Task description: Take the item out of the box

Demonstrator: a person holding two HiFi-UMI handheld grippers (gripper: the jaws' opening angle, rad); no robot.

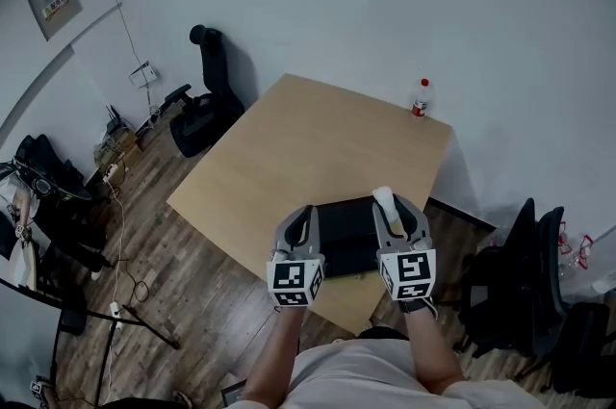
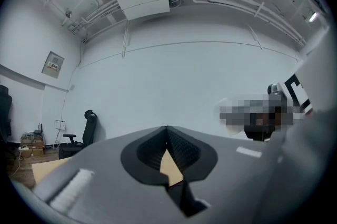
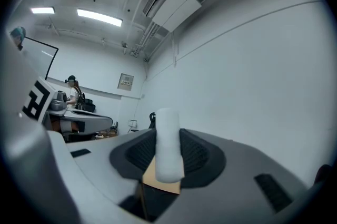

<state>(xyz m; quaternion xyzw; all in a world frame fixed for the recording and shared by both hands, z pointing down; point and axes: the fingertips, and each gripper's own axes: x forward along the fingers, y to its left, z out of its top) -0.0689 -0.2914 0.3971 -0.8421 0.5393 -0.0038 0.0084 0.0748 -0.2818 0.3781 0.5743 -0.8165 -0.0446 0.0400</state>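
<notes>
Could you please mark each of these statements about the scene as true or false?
1. The right gripper grips a white item between its jaws. True.
2. The left gripper also grips a white item. False: its jaws are together with nothing between them.
3. The black box sits at the far edge of the table. False: it lies at the near edge, just beyond the two grippers.
4. A bottle stands near the table's far right corner. True.
</notes>
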